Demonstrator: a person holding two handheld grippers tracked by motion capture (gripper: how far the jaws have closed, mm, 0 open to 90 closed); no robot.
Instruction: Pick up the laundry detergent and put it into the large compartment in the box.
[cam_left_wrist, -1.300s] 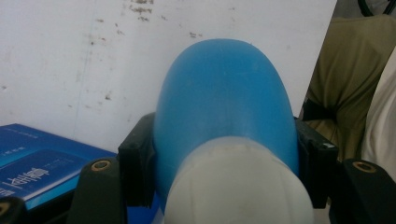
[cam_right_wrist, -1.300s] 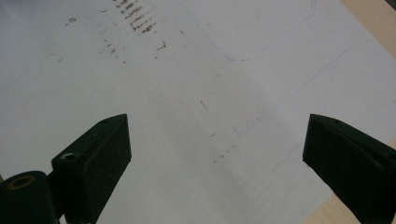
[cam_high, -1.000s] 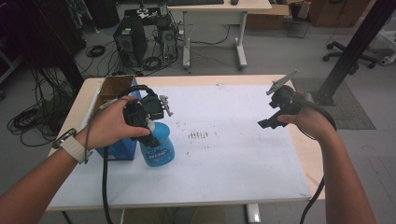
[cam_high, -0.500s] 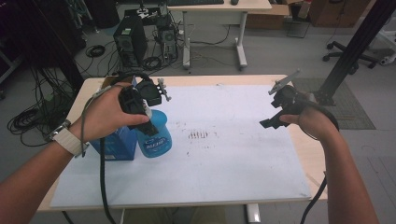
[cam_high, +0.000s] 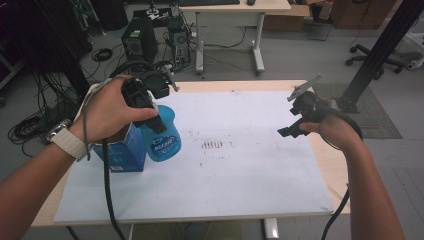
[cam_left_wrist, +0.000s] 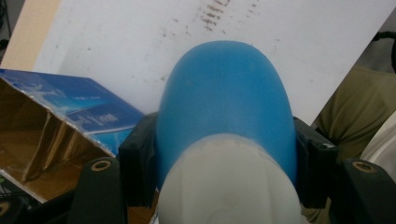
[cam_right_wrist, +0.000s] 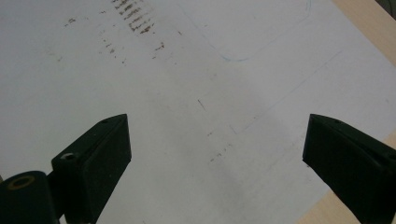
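A wooden worktop (cam_high: 325, 150) covered almost edge to edge by a white sheet (cam_high: 240, 165) stands in an office room, with computer towers and cables on the floor beyond its far edge. The sheet's middle and the whole near edge lie open; only a patch of brown smudges (cam_high: 212, 145) marks the centre.

Near the left edge, the left gripper (cam_high: 159, 120) is clamped tight on a blue bottle (cam_high: 162, 137), its black pads pressing both sides of the body just below the white top. The bottle's long axis runs nearly upright, tilted a little, base toward the sheet. It hangs just beside an open blue carton (cam_high: 122, 152), which stands at the left edge of the sheet.

The right gripper (cam_high: 290, 131) hovers over the right edge of the sheet, well apart from the bottle, its jaws spread wide with nothing between them.

Since a second ago the bottle has risen with the left hand; the right gripper has kept its place.
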